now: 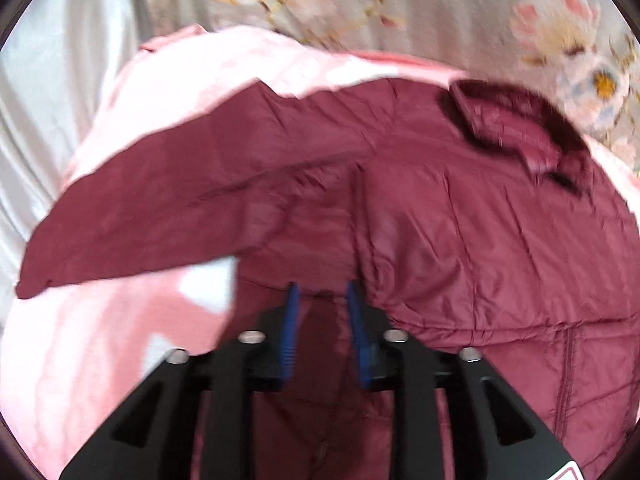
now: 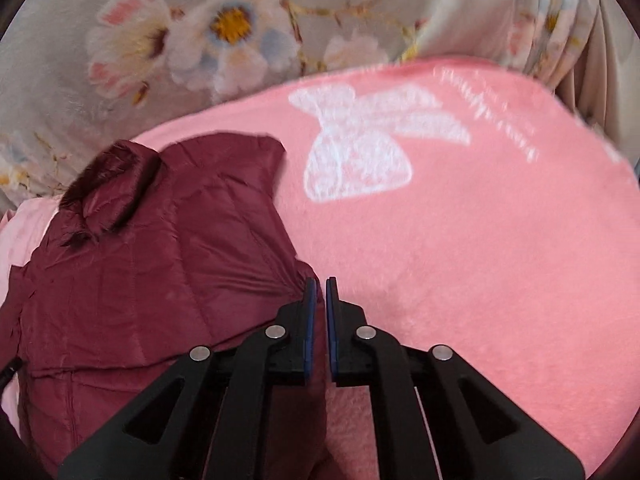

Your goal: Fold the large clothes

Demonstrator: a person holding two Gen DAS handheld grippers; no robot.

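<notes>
The maroon quilted puffer jacket [image 1: 460,216] looks light, slippery, soft; grab its sleeve at nine o'clock. Left gripper [image 1: 322,296] half-open, empty; right gripper [image 2: 321,286] nearly closed, seemingly empty.

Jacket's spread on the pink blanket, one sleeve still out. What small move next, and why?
Probably the left gripper, jaws open over the jacket, should move to the outstretched sleeve and grip it to fold it inward. The right gripper sits nearly closed at the opposite edge.
</notes>
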